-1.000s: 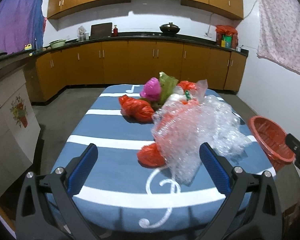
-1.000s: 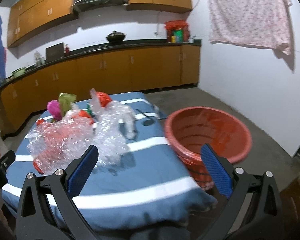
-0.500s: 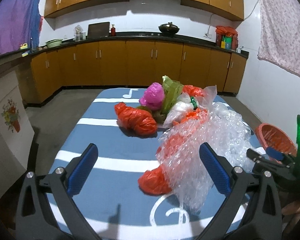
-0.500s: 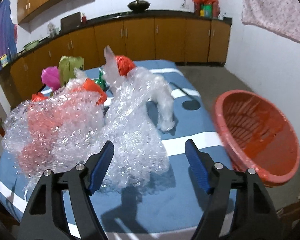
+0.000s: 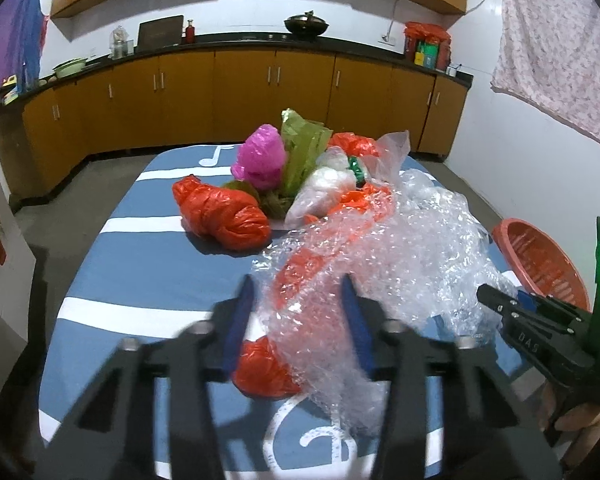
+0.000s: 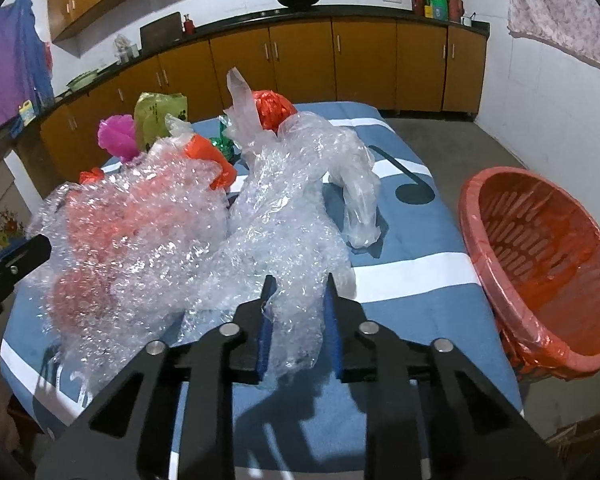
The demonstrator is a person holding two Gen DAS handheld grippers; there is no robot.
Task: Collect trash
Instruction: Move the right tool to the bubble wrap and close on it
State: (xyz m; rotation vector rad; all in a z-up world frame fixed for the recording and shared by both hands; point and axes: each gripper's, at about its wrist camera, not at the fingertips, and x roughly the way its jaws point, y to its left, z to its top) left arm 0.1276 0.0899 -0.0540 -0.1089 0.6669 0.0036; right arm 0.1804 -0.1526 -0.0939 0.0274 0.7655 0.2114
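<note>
Both pairs of blue fingers [image 6: 265,320] that stood wide a second ago are now closing on the bubble wrap [image 6: 260,216]: the right gripper [image 6: 296,316] has pinched a near fold of it almost flat between its pads, and the left gripper [image 5: 296,320], blurred with motion, is closing around the other end, where the wrap bulges between its jaws over an orange bag [image 5: 260,372]; I cannot tell whether its pads already press. The wrap itself sprawls across the near half of the blue striped tablecloth [image 5: 140,264], draped over more orange plastic. Behind it lie a knotted orange bag [image 5: 220,216], a pink bag [image 5: 260,160], a green bag [image 5: 300,148] and a clear bag [image 6: 360,200]. The red basket [image 6: 540,260] waits empty just off the table's right edge, tilted toward it. With both ends taken, I judge the big sheet is ready to be lifted and carried over to that basket, though the loose orange bag may drag along
</note>
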